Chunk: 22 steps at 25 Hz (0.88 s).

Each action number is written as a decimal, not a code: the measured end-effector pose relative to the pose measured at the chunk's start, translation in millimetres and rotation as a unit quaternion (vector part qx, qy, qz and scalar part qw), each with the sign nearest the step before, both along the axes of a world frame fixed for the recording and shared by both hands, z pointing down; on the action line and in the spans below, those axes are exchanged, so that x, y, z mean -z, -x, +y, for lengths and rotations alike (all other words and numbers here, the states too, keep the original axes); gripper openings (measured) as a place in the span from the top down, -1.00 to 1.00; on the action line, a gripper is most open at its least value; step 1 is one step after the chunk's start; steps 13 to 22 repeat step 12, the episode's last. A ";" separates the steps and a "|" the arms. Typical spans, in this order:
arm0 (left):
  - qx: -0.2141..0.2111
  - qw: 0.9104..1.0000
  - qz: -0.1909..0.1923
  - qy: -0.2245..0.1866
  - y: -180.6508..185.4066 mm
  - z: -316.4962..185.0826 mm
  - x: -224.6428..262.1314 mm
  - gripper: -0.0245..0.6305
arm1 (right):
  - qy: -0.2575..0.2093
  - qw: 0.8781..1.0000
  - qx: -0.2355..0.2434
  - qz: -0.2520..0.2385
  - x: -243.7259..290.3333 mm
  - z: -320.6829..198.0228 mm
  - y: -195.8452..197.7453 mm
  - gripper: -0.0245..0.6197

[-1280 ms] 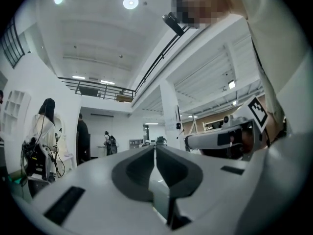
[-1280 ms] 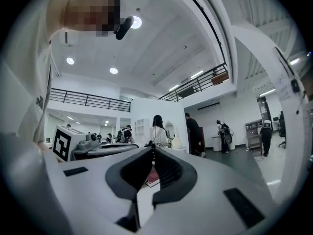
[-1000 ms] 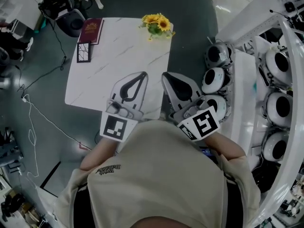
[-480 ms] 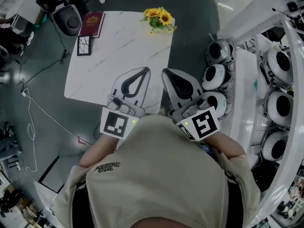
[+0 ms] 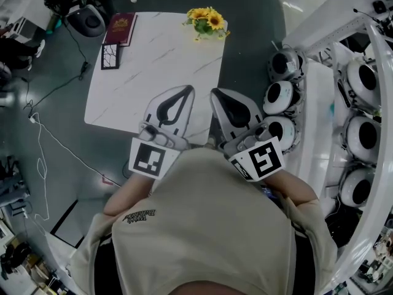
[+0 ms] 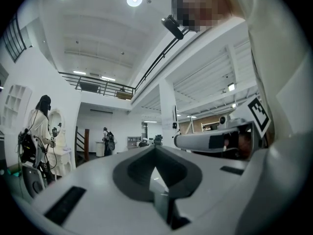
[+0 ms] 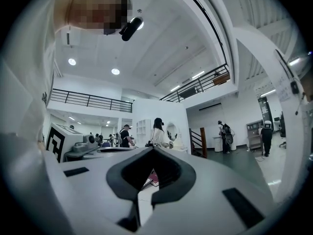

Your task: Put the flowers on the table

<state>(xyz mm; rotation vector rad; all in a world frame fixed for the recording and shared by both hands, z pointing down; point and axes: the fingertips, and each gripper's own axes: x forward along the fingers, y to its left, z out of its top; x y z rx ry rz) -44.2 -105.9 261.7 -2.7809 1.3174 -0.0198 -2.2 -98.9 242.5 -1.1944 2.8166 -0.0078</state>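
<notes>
The table (image 5: pixel 153 72) carries the flowers (image 5: pixel 207 22) at its far right corner, upright on the top, so the placement appears complete. The left gripper (image 5: pixel 186 91) and the right gripper (image 5: pixel 215 93) hover at the near right edge, side by side. Both are clenched on nothing and point toward the far edge. The flowers lie almost straight ahead of the right gripper, which is the nearer one. Seen from above, the bunch is compact and shows no long axis. A red book (image 5: pixel 121 28) occupies the far left corner.

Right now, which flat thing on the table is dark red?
The book at the far left corner; the card beside it is black and patterned.
</notes>
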 end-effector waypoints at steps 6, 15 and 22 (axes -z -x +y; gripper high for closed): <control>0.002 1.000 -0.005 0.003 0.7 0.6 -3.0 0.90 | -0.001 1.000 -0.002 0.006 -3.4 2.4 1.7 0.90; -0.003 1.000 -0.004 0.008 -2.5 8.0 -3.3 0.90 | 0.001 1.000 0.000 0.009 -3.2 6.2 3.0 0.90; -0.003 1.000 -0.004 0.008 -2.5 8.0 -3.3 0.90 | 0.001 1.000 0.000 0.009 -3.2 6.2 3.0 0.90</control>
